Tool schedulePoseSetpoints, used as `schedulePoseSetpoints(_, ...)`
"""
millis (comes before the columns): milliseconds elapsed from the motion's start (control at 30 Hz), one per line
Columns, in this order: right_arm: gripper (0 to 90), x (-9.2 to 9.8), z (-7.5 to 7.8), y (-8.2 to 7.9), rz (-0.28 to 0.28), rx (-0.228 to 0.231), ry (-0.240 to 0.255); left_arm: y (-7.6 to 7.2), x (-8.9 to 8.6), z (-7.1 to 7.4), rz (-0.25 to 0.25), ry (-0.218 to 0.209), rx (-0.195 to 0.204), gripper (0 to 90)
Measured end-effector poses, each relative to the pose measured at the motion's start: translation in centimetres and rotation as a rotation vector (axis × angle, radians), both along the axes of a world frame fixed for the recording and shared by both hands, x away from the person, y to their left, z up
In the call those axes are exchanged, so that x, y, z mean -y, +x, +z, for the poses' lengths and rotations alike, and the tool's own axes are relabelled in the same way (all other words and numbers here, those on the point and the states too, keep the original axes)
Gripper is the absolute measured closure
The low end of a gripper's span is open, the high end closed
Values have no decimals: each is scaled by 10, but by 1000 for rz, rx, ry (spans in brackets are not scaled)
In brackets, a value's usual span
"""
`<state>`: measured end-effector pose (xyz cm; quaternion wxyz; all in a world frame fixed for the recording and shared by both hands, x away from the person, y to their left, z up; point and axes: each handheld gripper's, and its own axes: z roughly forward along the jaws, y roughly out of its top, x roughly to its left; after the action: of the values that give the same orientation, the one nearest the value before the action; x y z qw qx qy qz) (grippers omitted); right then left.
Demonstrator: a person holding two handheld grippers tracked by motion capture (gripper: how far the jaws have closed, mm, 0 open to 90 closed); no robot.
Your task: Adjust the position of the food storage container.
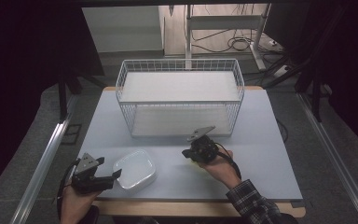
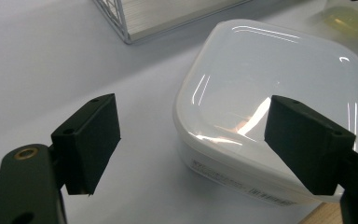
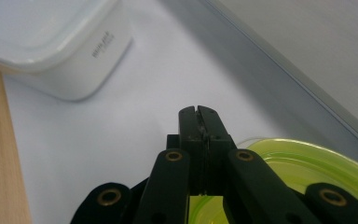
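From the high view we see a pale grey table [image 1: 261,140] with a wooden front edge. A white wire basket [image 1: 180,95] with a flat white floor stands at the middle of the table's far edge. Near the front left corner lies a white, rounded-square plastic container with a translucent lid [image 1: 134,169]. The left gripper [image 1: 111,176], held in a person's hand at the front left corner, points at that container, its jaws spread with the tips at the container's left side. The right gripper [image 1: 189,153] sits near the middle of the table, just in front of the basket, held by a hand with a plaid sleeve [image 1: 251,201]; something yellow-green shows under it, too small for us to make out here.

In the left gripper view, we see the two black jaws wide apart with nothing between them. The right jaw overlaps the container [image 2: 270,93]; we cannot tell whether it touches. The basket's corner [image 2: 121,18] appears at the top.

In the right gripper view, the jaws are pressed together, and we cannot tell whether anything is pinched between them. A round yellow-green translucent lid [image 3: 317,168] lies flat on the table beneath and beside them. The white container [image 3: 65,51] stands further off by the wooden edge [image 3: 0,168].
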<state>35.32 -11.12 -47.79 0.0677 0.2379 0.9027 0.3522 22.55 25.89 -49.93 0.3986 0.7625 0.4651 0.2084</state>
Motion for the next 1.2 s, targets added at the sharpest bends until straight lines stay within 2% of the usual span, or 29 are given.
schedulePoseSetpoints(467, 893, 65, 1, 5, -142, 5, -1, 0, 1, 0, -3, 14, -12, 185)
schedulePoseSetpoints(867, 890, 116, 2, 8, -260, 12, 3, -1, 3, 1, -15, 12, -21, 185)
schedulePoseSetpoints(900, 890, 116, 2, 8, -260, 12, 3, -1, 3, 1, -15, 12, -21, 186)
schedulePoseSetpoints(1000, 890, 133, 3, 8, -298, 17, -2, -1, 3, 1, -14, 10, -24, 188)
schedulePoseSetpoints(1200, 876, 145, 4, 8, -345, 9, 17, -1, 4, 1, -10, 16, -28, 202)
